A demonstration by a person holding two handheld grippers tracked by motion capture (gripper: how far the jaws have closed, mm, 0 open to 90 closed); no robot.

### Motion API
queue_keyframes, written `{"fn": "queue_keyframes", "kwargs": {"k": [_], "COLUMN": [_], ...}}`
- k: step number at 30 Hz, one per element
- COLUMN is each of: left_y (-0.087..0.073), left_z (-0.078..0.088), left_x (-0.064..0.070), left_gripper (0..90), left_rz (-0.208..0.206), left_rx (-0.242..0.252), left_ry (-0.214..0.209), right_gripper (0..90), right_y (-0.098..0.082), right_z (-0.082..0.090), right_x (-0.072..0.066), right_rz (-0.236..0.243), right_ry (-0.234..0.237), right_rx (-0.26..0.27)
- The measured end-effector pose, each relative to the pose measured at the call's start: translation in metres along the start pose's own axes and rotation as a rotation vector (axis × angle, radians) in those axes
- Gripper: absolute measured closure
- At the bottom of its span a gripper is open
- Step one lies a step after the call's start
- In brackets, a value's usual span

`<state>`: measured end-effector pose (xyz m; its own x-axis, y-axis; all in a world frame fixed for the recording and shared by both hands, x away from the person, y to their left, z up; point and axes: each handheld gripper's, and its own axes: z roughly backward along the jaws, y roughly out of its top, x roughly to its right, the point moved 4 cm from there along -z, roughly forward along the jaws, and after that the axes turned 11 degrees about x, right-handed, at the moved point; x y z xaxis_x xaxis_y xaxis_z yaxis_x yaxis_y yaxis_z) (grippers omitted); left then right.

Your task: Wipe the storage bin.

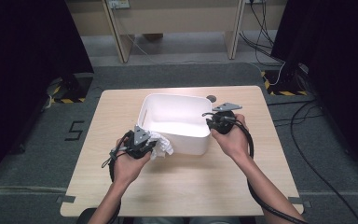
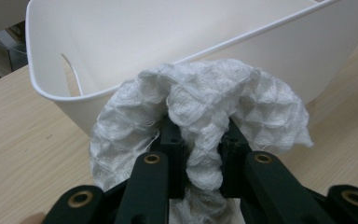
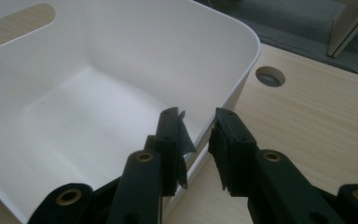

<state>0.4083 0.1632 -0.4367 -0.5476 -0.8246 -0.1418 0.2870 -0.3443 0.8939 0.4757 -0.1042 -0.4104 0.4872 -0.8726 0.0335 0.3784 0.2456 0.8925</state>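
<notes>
A white plastic bin (image 1: 186,140) with a handle slot is carried at the middle of the light wooden desk (image 1: 177,186), near whose far edge a round grey cable grommet (image 1: 211,98) is set, just beyond the bin.

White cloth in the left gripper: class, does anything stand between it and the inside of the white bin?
Only the bin's near wall: the cloth, clamped in the left gripper, hangs outside it, so it must rise over the rim. The bin's inside looks bare.
</notes>
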Motion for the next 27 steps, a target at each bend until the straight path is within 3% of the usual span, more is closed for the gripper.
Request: {"fn": "queue_keyframes", "kwargs": {"k": [27], "left_y": [-0.010], "left_z": [-0.014], "left_x": [0.009], "left_gripper": [76.4], "left_rz": [-0.012], "left_rx": [-0.018], "left_ry": [-0.017], "right_gripper": [72.6], "right_y": [0.001], "right_z": [0.000], "right_x": [-0.001], "right_rz": [0.000], "right_ry": [0.004], "right_rx": [0.005]}}
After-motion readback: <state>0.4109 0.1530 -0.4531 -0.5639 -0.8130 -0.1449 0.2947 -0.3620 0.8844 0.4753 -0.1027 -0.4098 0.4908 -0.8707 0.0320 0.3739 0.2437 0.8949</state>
